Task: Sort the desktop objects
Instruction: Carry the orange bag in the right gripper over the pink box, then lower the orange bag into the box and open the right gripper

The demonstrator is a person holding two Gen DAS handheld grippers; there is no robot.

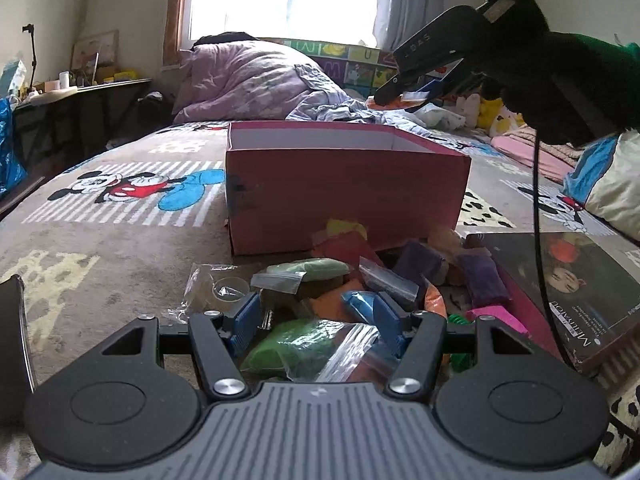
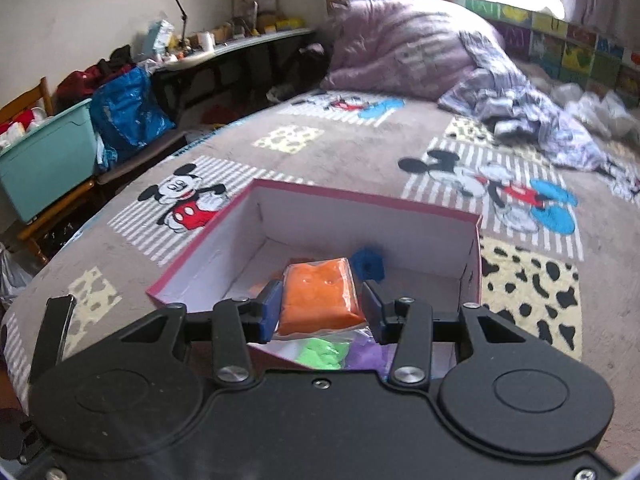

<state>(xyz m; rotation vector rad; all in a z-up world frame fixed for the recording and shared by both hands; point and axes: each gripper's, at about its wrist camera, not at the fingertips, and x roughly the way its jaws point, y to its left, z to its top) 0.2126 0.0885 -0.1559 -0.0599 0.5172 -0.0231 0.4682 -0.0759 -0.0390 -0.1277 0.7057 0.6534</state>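
A pink cardboard box (image 1: 344, 196) with a white inside stands open on the bed. In front of it lies a pile of clay bags (image 1: 360, 292) in several colours. My left gripper (image 1: 316, 320) is open, low over the pile, with a green clay bag (image 1: 292, 348) between its blue pads. My right gripper (image 2: 320, 306) is shut on an orange clay bag (image 2: 320, 300) and holds it above the box (image 2: 224, 240). Green and purple bags (image 2: 340, 354) and a blue piece (image 2: 370, 266) lie inside the box. The right gripper also shows high in the left wrist view (image 1: 400, 88).
A dark book (image 1: 568, 288) lies right of the pile. The bed has a grey Mickey Mouse blanket (image 2: 360, 148), with a purple duvet (image 2: 404, 48) at the far end. A teal bin (image 2: 48, 160) and a cluttered desk (image 2: 224, 48) stand left of the bed.
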